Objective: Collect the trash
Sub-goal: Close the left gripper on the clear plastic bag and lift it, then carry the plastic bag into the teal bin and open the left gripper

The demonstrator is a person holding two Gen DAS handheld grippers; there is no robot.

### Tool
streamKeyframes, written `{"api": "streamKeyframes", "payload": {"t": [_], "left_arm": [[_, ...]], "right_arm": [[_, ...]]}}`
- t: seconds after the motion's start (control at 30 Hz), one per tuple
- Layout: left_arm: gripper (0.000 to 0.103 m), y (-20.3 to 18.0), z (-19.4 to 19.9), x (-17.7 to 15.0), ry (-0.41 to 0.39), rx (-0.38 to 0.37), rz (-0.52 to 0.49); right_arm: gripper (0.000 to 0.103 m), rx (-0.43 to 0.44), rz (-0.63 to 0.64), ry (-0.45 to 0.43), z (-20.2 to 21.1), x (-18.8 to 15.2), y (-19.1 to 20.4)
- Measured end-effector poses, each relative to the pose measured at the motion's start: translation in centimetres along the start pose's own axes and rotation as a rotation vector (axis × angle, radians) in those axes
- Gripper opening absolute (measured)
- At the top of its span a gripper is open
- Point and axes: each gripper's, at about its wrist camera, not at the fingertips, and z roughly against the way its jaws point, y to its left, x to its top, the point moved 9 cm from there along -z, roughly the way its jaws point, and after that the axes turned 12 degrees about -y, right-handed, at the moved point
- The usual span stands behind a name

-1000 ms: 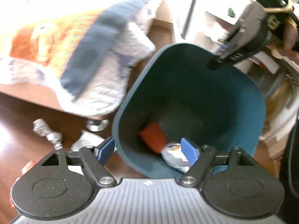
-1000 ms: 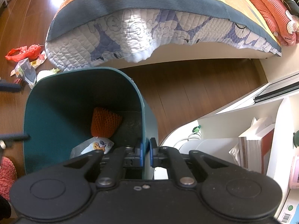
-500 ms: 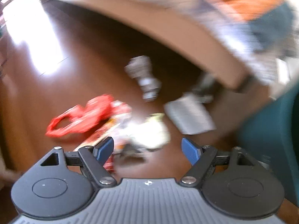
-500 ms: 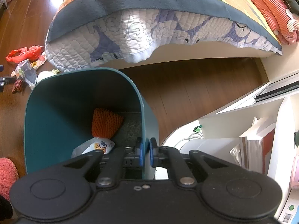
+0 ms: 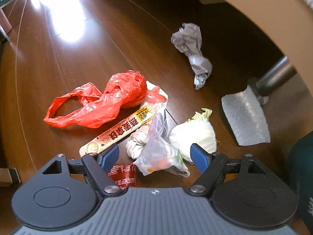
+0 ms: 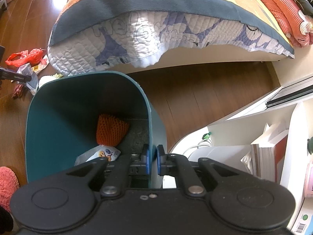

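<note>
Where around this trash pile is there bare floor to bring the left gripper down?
Bare wooden floor lies left of and beyond the red plastic bag. Between the open left gripper fingers it is crowded: clear plastic wrapper, white crumpled wad, long beige snack wrapper.

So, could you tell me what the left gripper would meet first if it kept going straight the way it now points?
Most likely the clear plastic bag lying between the open fingers of the left gripper, with the white knotted wad just beside it. Depth is hard to judge here.
</note>
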Motion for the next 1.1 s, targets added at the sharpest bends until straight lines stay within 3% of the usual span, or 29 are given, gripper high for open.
{"api": "streamKeyframes", "payload": {"t": [0.1,0.17,0.23,0.4,0.67,0.9,1.1], "left_arm": [[0.078,0.0,-1.3,-0.7,0.018,0.021,-0.015],[0.067,0.2,-1.6,-0.9,0.020,0.035,-0.020],[0.039,0.3,-1.7,-1.2,0.030,0.038,-0.024],[0.024,1.0,-0.9,-0.8,0.019,0.038,0.003],[0.022,-0.1,4.3,1.0,-0.044,-0.058,0.003],[0.022,-4.0,11.6,1.9,-0.151,-0.216,-0.119],[0.022,-8.2,19.0,4.0,-0.326,-0.351,-0.251]], "right_arm": [[0.006,0.001,0.000,-0.003,0.1,0.0,0.0],[0.006,0.001,0.001,-0.003,0.0,0.0,0.0],[0.006,0.001,0.001,-0.004,0.1,-0.1,0.0],[0.006,-0.003,-0.006,-0.004,0.0,-0.2,-0.3],[0.006,-0.007,-0.022,-0.001,-0.1,-0.6,-0.6],[0.006,-0.013,-0.001,0.007,0.1,-1.4,-0.7],[0.005,-0.016,-0.012,0.024,0.2,-1.8,-0.9]]}}
